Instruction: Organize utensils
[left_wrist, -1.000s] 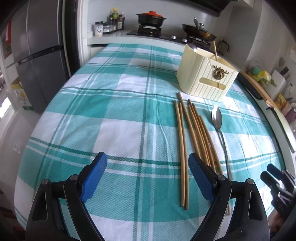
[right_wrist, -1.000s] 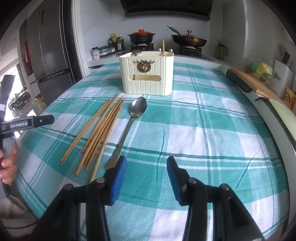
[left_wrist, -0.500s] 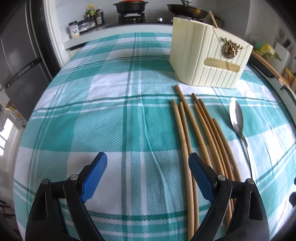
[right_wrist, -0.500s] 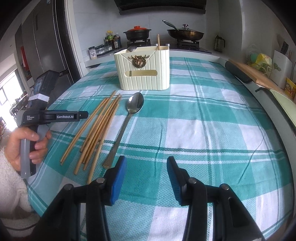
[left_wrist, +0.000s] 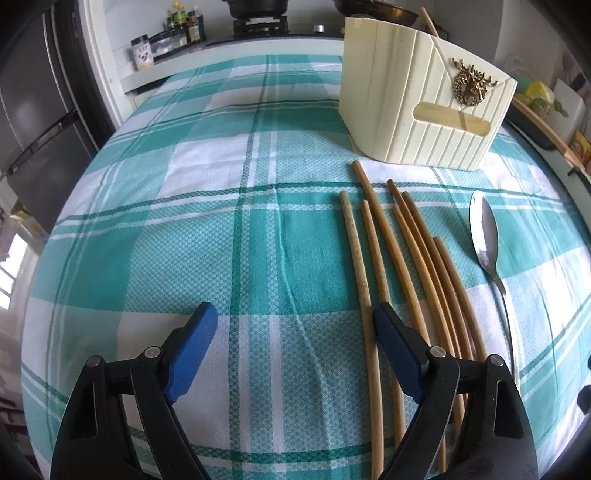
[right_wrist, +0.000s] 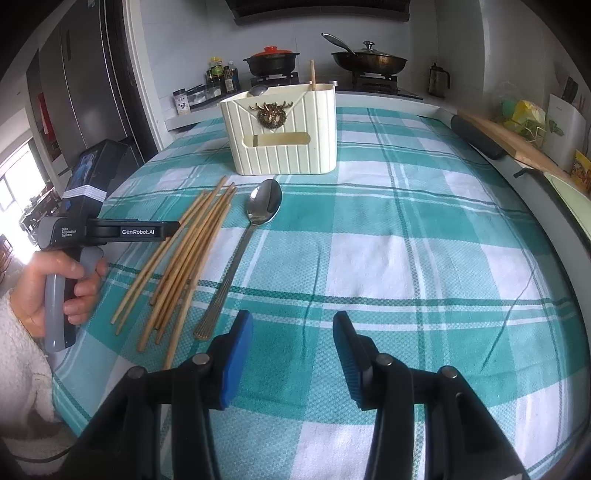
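Left hand-held gripper (left_wrist: 293, 334) came nearer holder (left_wrist: 417, 107) containing chopstick (right_wrist: 313, 75).

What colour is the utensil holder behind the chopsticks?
The utensil holder is cream, ribbed, with a brass deer emblem; clearest in the right wrist view.

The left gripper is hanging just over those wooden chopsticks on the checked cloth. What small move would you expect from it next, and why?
Probably a short shift toward the chopsticks. The left gripper is closing with only cloth between its jaws, and its right pad sits over the two nearest sticks. The cream utensil holder stands just beyond, already holding one stick and a spoon, so gripping a chopstick seems the likely step.
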